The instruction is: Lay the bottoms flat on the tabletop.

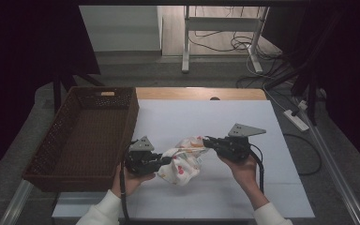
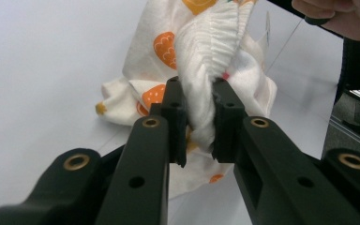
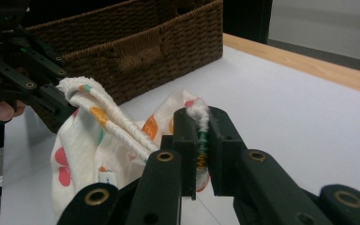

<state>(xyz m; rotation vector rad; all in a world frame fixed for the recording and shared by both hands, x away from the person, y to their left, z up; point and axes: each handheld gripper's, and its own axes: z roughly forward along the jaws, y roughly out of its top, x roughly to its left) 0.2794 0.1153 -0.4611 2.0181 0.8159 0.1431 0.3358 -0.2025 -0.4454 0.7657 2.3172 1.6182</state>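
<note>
While both my left gripper [image 1: 161, 161] and right gripper [image 1: 207, 141] clamp the cloth [image 1: 183, 160], I judge it mid-lift; next, swing it left into the basket [image 1: 61, 123].

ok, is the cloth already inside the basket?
No, the patterned cloth hangs between the left gripper and right gripper over the white table, beside the wicker basket.

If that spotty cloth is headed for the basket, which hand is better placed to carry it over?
Probably the left gripper: it is clamped on the patterned cloth right beside the wicker basket. The right gripper, also clamped on it, sits farther away.
</note>
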